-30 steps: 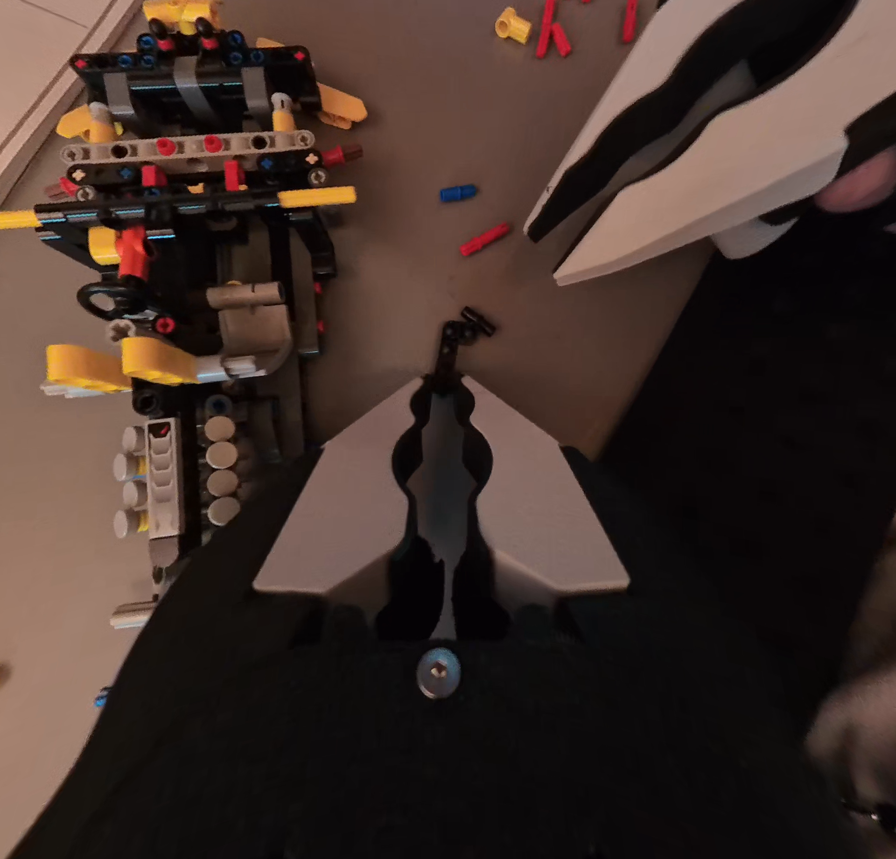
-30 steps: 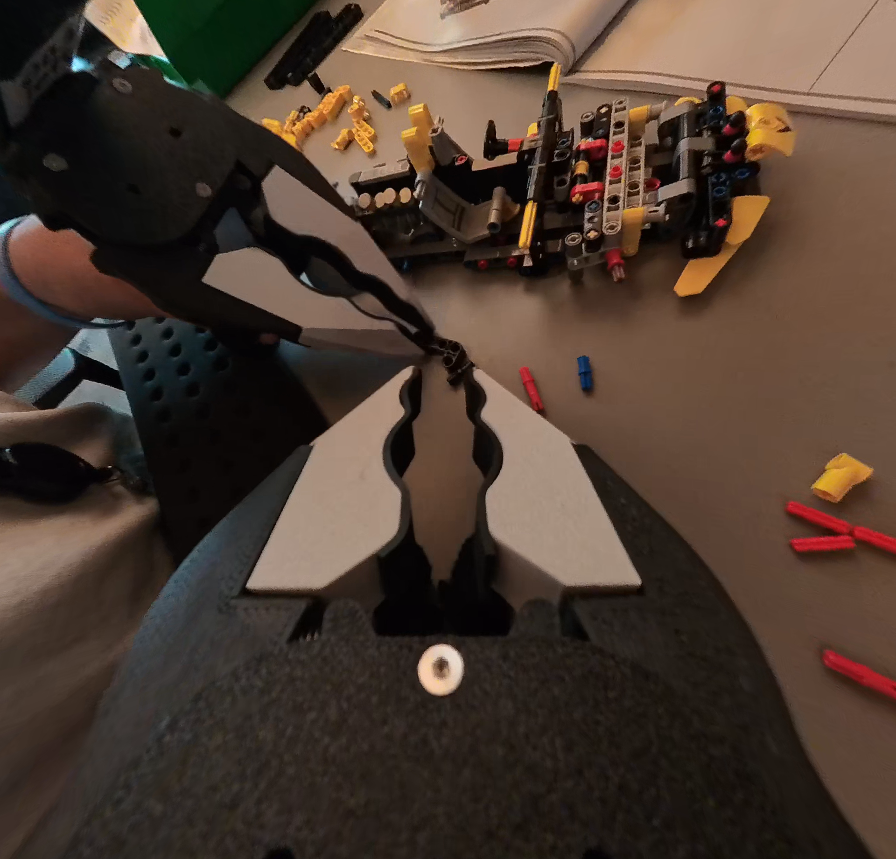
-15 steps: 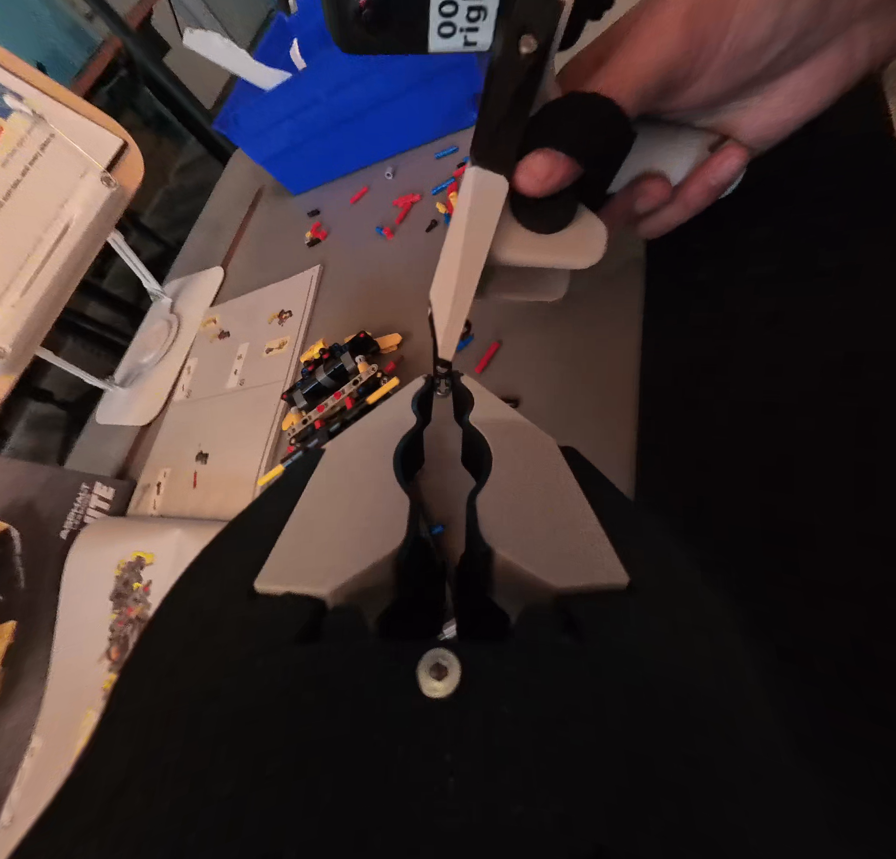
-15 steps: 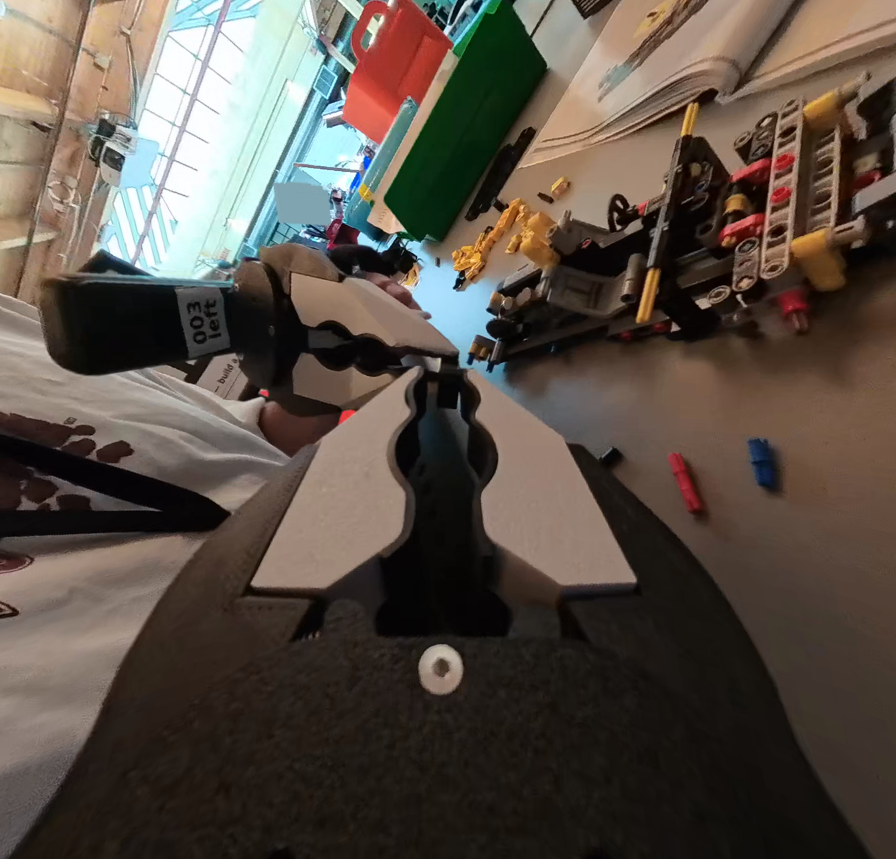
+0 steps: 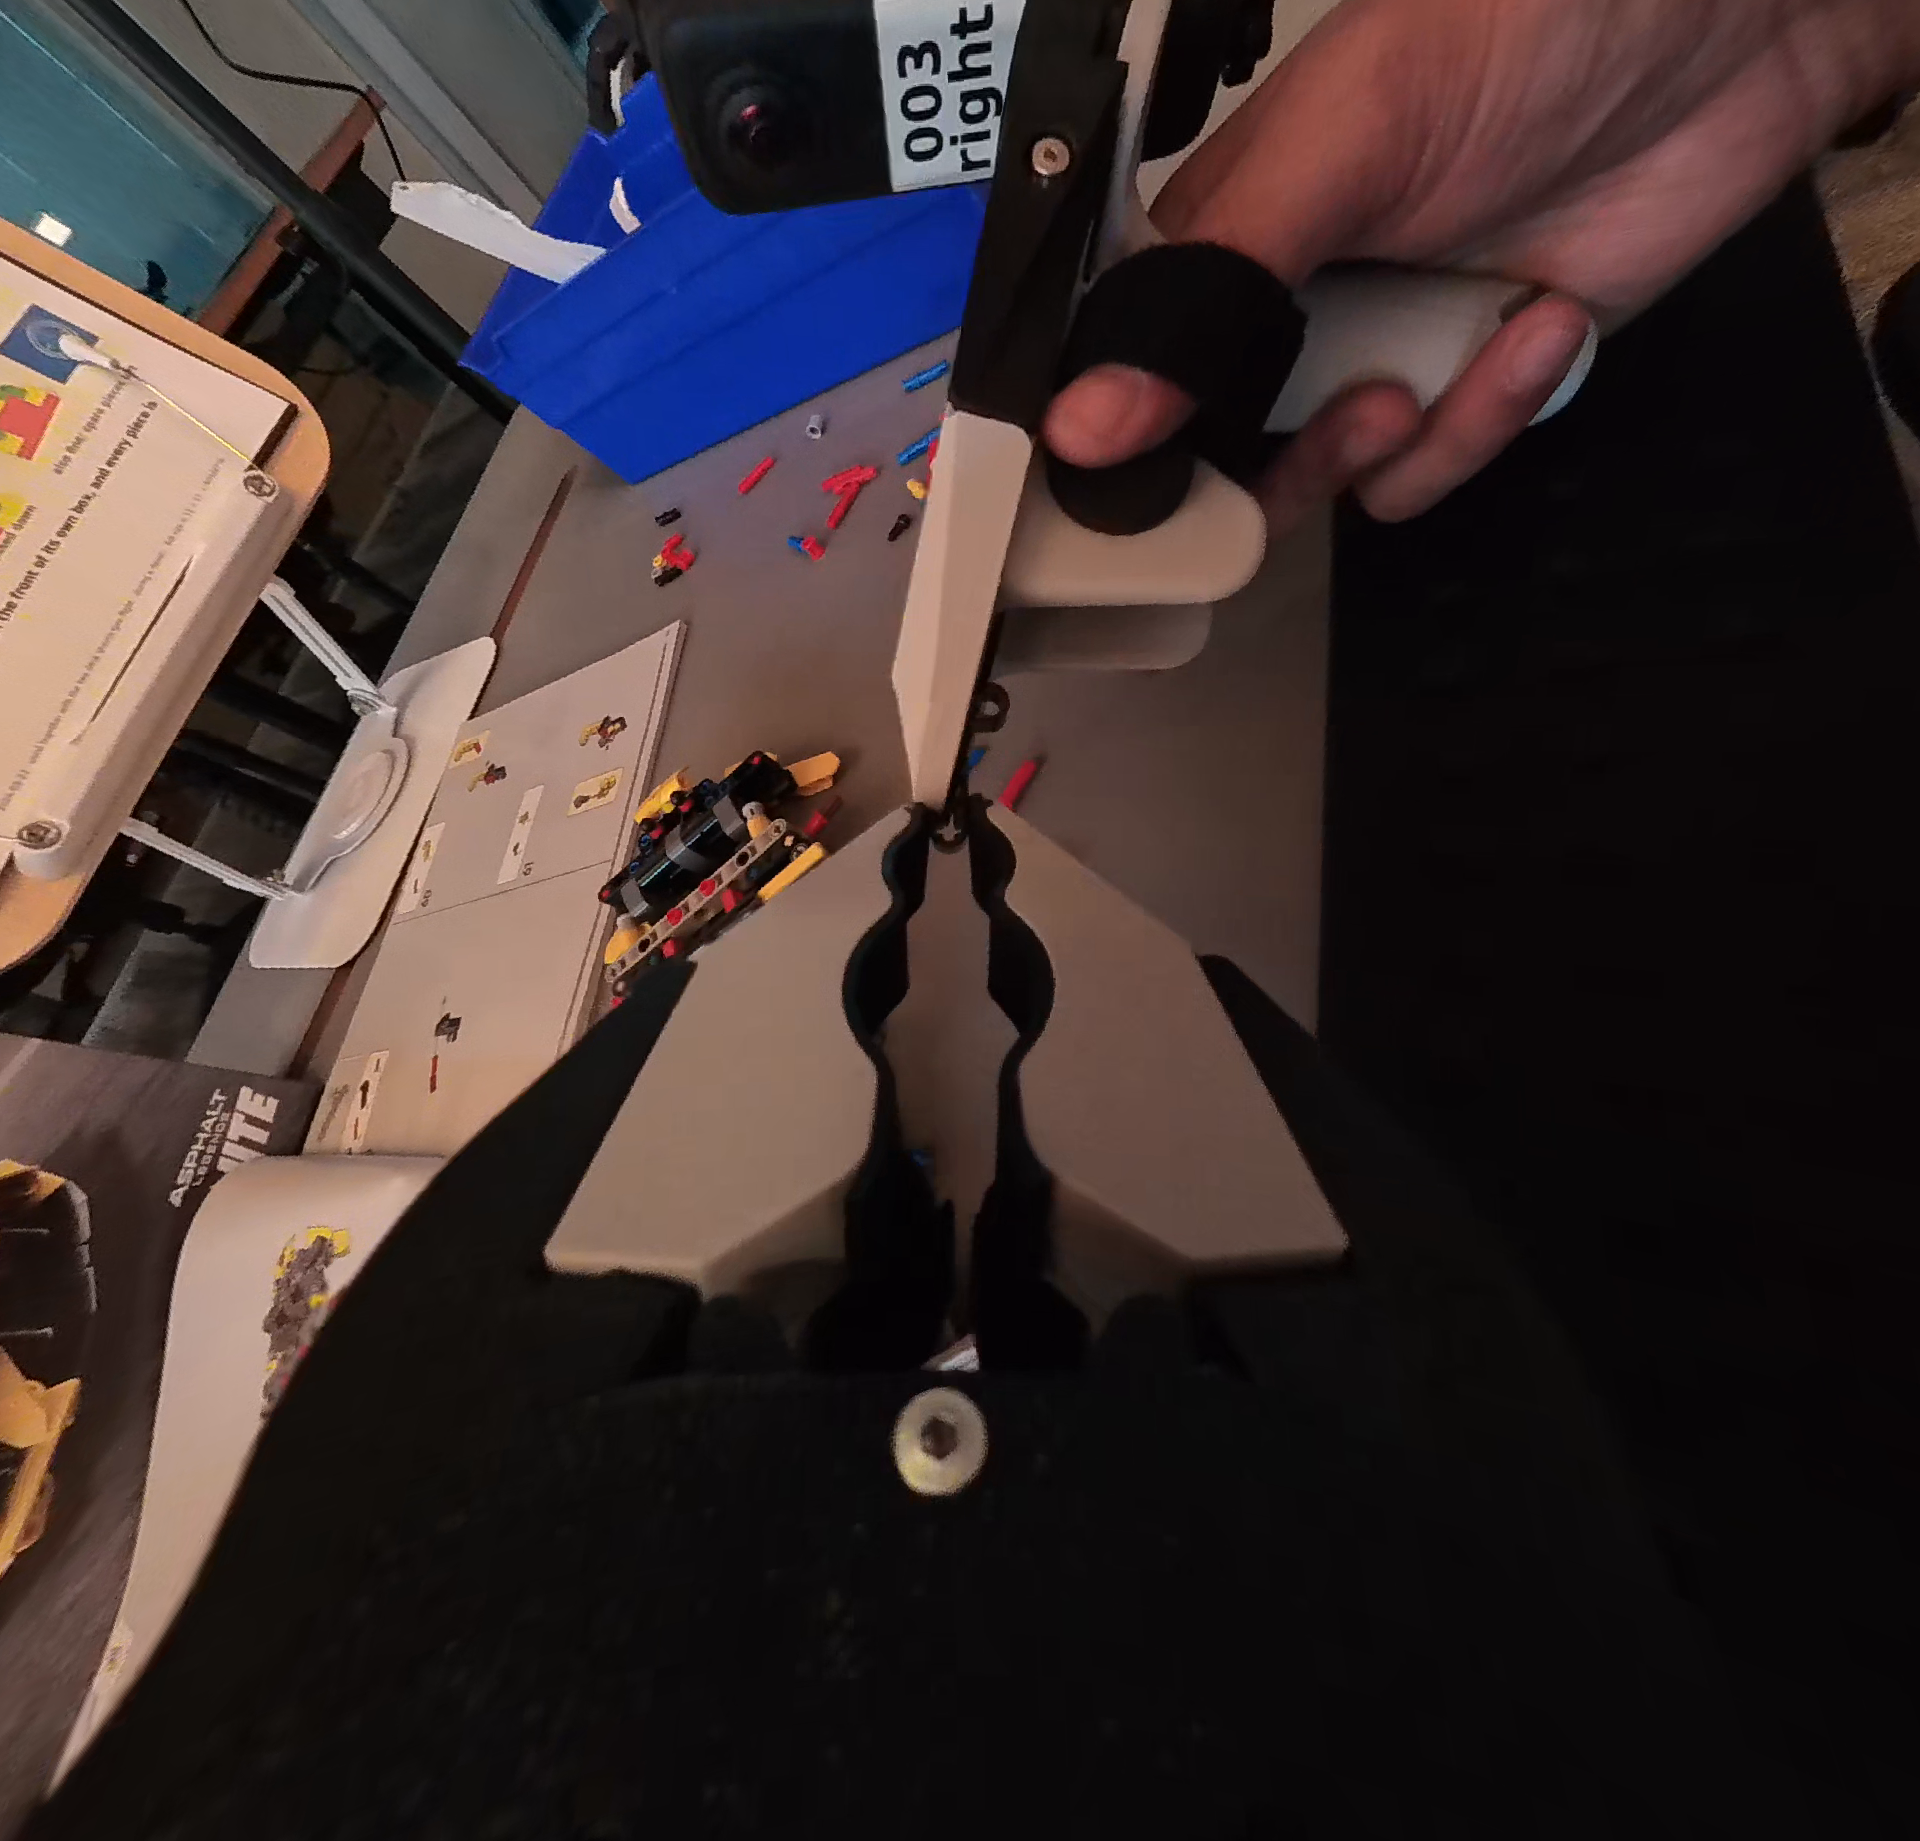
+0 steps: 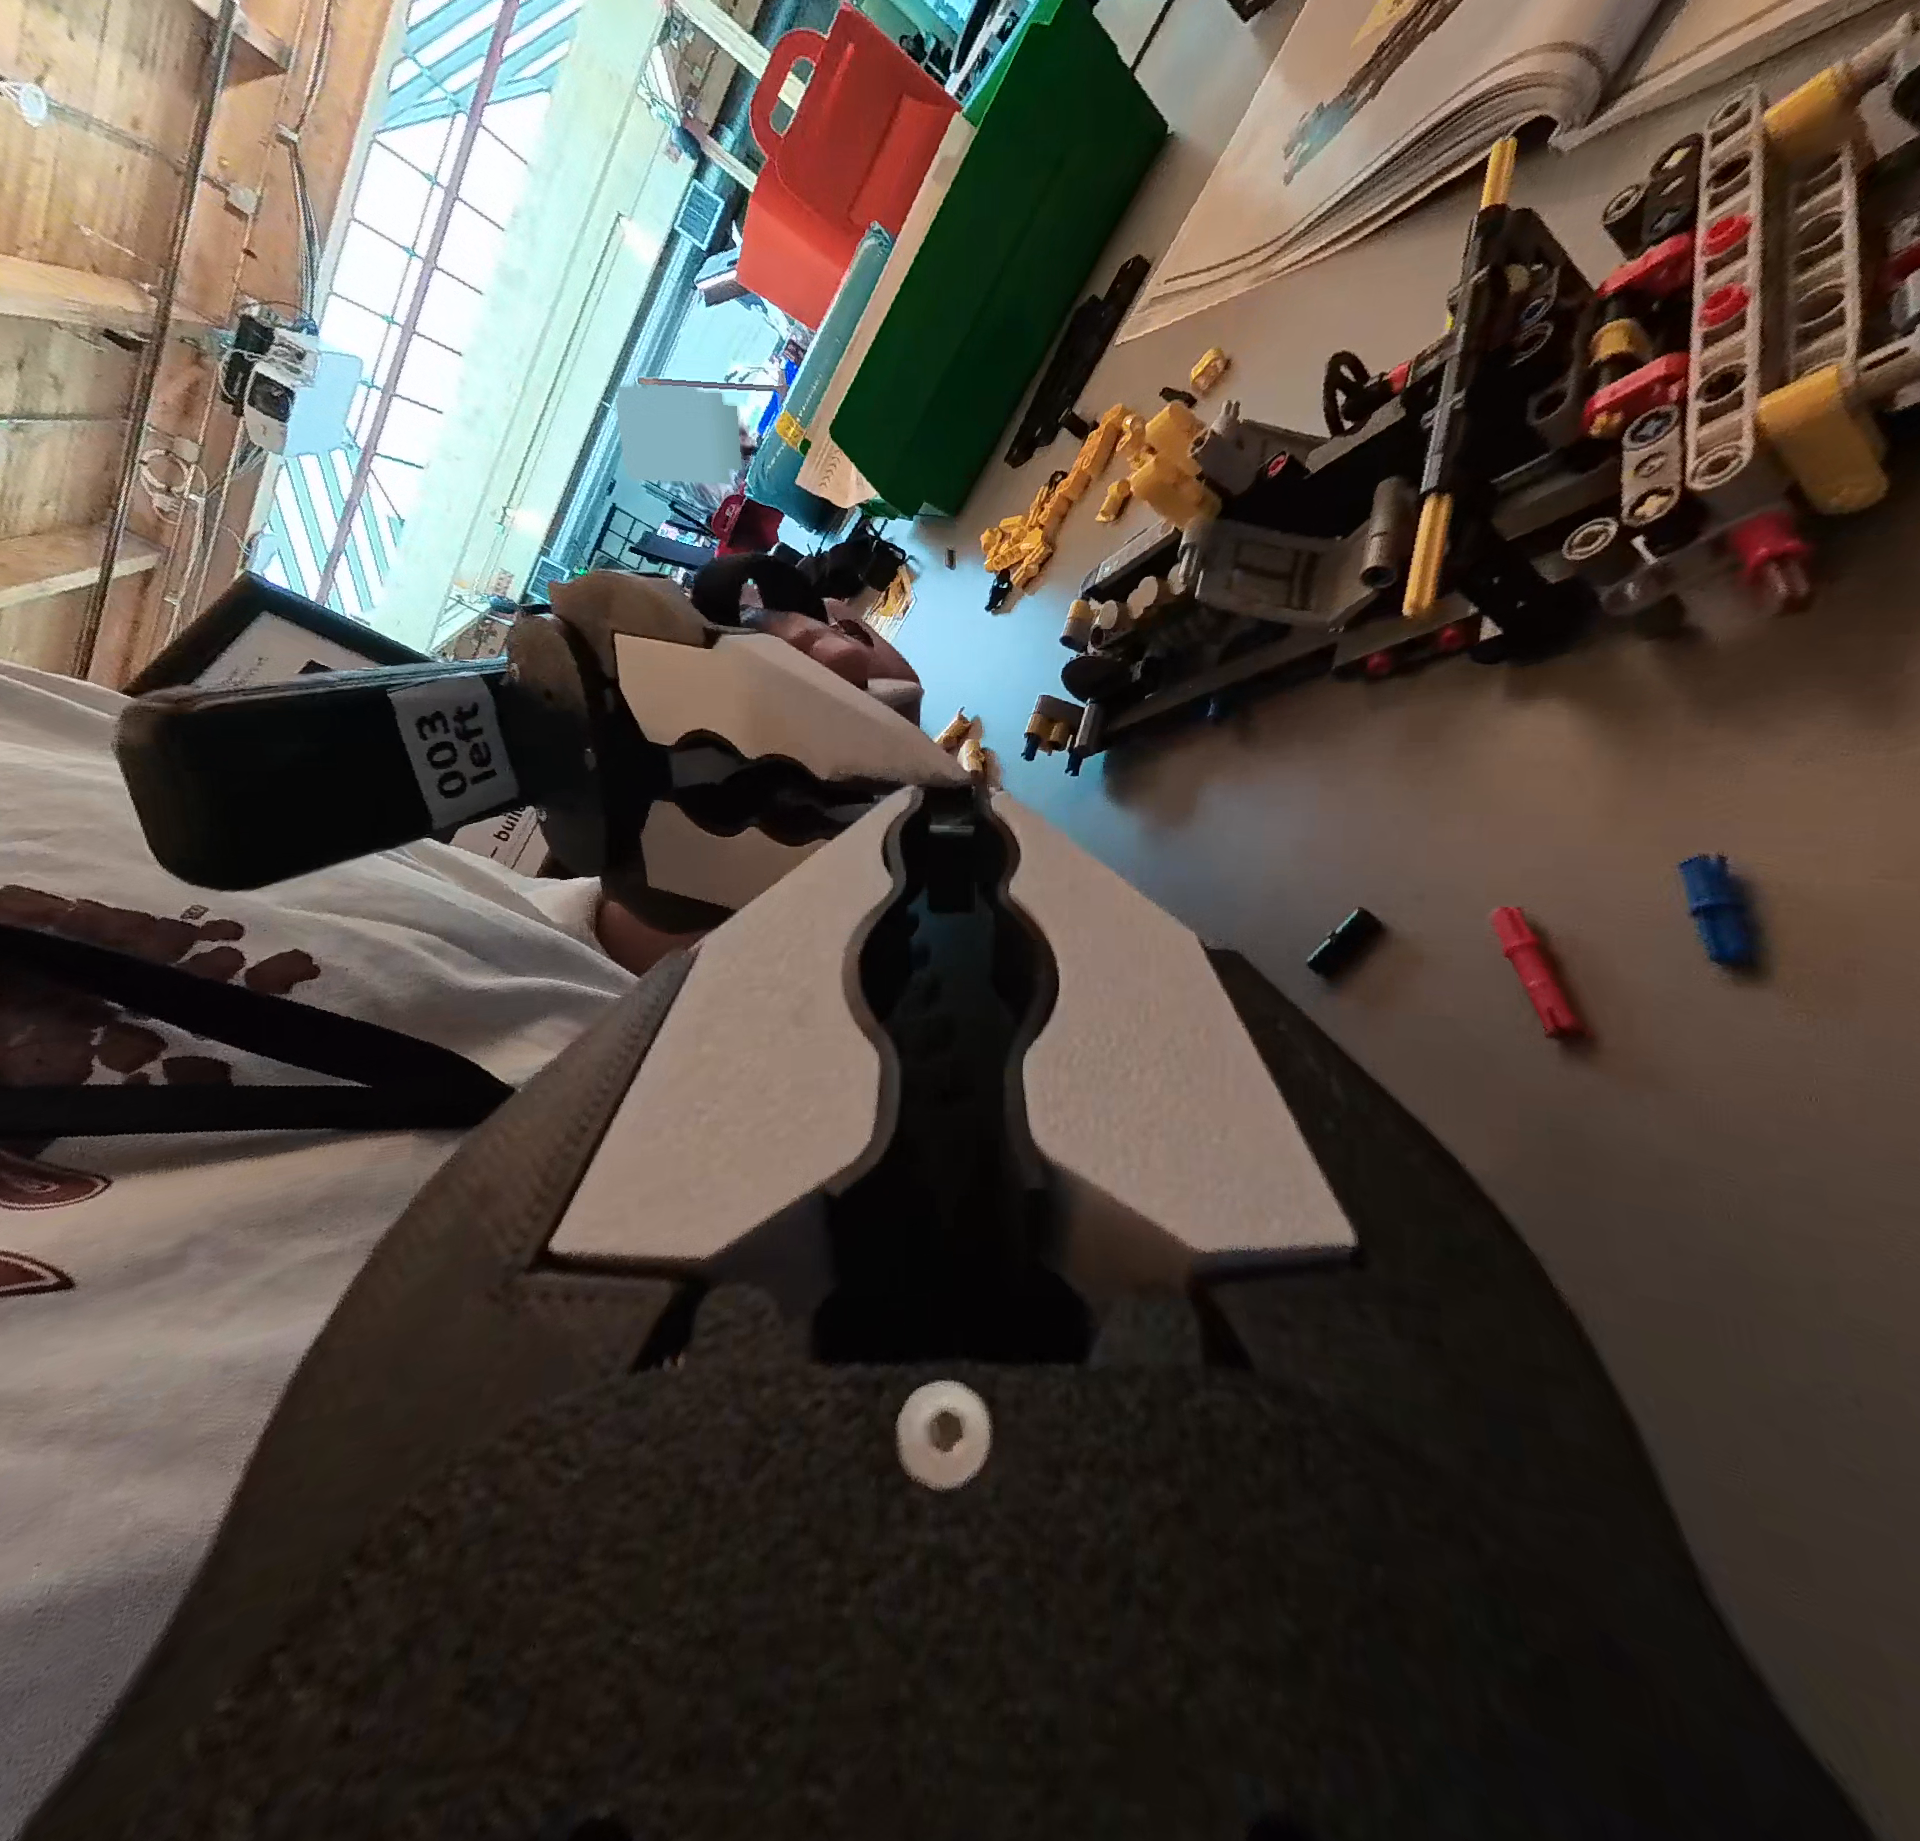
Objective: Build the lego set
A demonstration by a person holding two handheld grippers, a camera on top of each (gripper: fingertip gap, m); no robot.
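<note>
My left gripper [image 5: 948, 823] is shut on a small black Technic piece [image 5: 950, 835] and holds it above the table. My right gripper [image 6: 951, 804] meets it tip to tip, and its pads are closed on the same black piece [image 6: 951, 861]. In the left wrist view the right gripper [image 5: 938, 781] comes down from above in a hand, with a black ring end of the piece [image 5: 992, 702] beside its finger. In the right wrist view the left gripper [image 6: 961, 776] reaches in from the left. The black, grey and yellow model [image 5: 717, 856] lies on the table [image 6: 1455, 1220], also in the right wrist view [image 6: 1538, 503].
Loose black [image 6: 1342, 941], red [image 6: 1538, 970] and blue [image 6: 1714, 908] pins lie right of my right gripper. Yellow parts [image 6: 1070, 503], a green bin [image 6: 997, 264] and an open manual [image 6: 1455, 77] lie beyond. A blue bin [image 5: 727, 316], red pins [image 5: 842, 498] and instruction sheets [image 5: 540, 773] show in the left wrist view. My two grippers' fingertips are within a few centimetres of each other.
Both grippers rose from the table and tilted, so both views swung. My right jaws closed step by step onto the black piece that the left gripper kept holding.
</note>
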